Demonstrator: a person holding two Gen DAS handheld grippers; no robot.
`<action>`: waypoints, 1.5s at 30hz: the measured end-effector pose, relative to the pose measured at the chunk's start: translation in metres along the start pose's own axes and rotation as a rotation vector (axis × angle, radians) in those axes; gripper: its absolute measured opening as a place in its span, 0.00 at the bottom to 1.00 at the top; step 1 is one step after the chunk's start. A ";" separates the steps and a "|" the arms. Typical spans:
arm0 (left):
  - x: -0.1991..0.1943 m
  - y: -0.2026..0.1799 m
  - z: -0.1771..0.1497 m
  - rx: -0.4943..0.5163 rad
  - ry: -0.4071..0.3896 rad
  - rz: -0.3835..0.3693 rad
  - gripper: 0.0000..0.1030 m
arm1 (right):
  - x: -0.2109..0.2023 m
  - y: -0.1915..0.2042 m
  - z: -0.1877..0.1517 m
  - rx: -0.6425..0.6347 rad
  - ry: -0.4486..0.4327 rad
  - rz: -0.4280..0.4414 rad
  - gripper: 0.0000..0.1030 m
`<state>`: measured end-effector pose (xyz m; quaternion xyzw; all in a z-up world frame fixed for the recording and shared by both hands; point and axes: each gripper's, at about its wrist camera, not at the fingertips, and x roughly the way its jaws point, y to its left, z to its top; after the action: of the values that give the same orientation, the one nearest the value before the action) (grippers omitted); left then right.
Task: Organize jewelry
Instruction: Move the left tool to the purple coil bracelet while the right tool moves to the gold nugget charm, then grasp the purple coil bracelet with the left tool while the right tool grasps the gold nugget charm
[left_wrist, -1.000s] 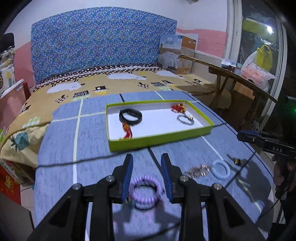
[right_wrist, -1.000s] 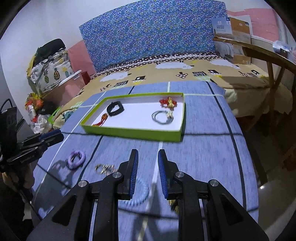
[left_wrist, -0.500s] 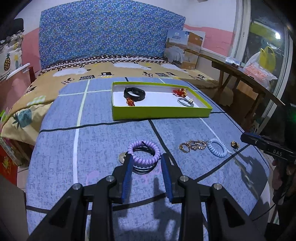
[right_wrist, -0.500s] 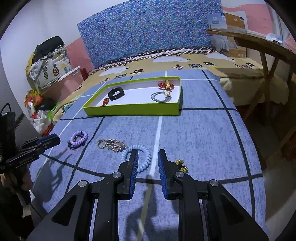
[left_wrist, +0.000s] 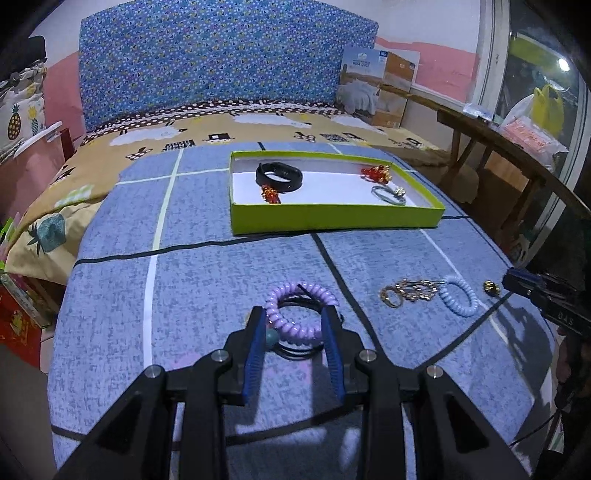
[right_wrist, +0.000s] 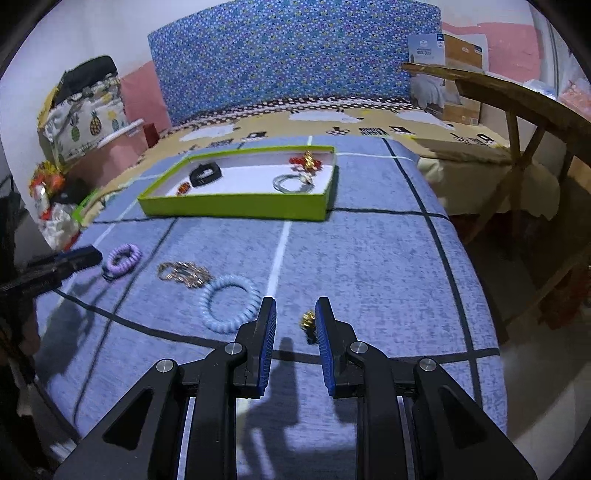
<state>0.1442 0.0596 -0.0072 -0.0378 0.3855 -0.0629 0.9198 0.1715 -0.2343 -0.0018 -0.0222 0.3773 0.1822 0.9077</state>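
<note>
My left gripper (left_wrist: 294, 323) is open and low over the blue checked cloth. Its fingers straddle the near part of a purple spiral band (left_wrist: 300, 308), which lies on a thin black ring. My right gripper (right_wrist: 295, 323) is also open, with a small gold earring (right_wrist: 307, 320) on the cloth between its tips, close to the right pad. A light blue spiral band (right_wrist: 229, 304) and gold chain bracelets (right_wrist: 184, 275) lie to its left. The green tray (left_wrist: 332, 218) further back holds a black band (left_wrist: 279, 176), red beads (left_wrist: 376, 173) and a silver bracelet (left_wrist: 388, 194).
The cloth covers a bed with a yellow patterned sheet (left_wrist: 155, 140) and a blue dotted headboard (left_wrist: 221, 62). A wooden table (right_wrist: 517, 99) stands along the right side. A cardboard box (left_wrist: 376, 88) sits at the back right and a pineapple-print bag (right_wrist: 81, 122) at the left.
Both grippers sank toward the cloth. The purple band now lies between the left fingertips. The right gripper shifted right, from the light blue band to the gold earring.
</note>
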 end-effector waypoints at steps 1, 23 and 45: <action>0.003 0.000 0.001 0.002 0.006 0.005 0.32 | 0.001 -0.001 -0.001 -0.001 0.002 -0.005 0.22; 0.033 -0.003 0.009 0.084 0.084 0.058 0.21 | 0.027 -0.007 -0.006 -0.016 0.091 -0.034 0.23; -0.001 0.002 0.017 0.053 -0.022 0.038 0.09 | 0.013 -0.009 -0.002 0.006 0.039 -0.020 0.17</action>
<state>0.1556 0.0621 0.0056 -0.0066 0.3744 -0.0553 0.9256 0.1815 -0.2391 -0.0132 -0.0268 0.3952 0.1712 0.9021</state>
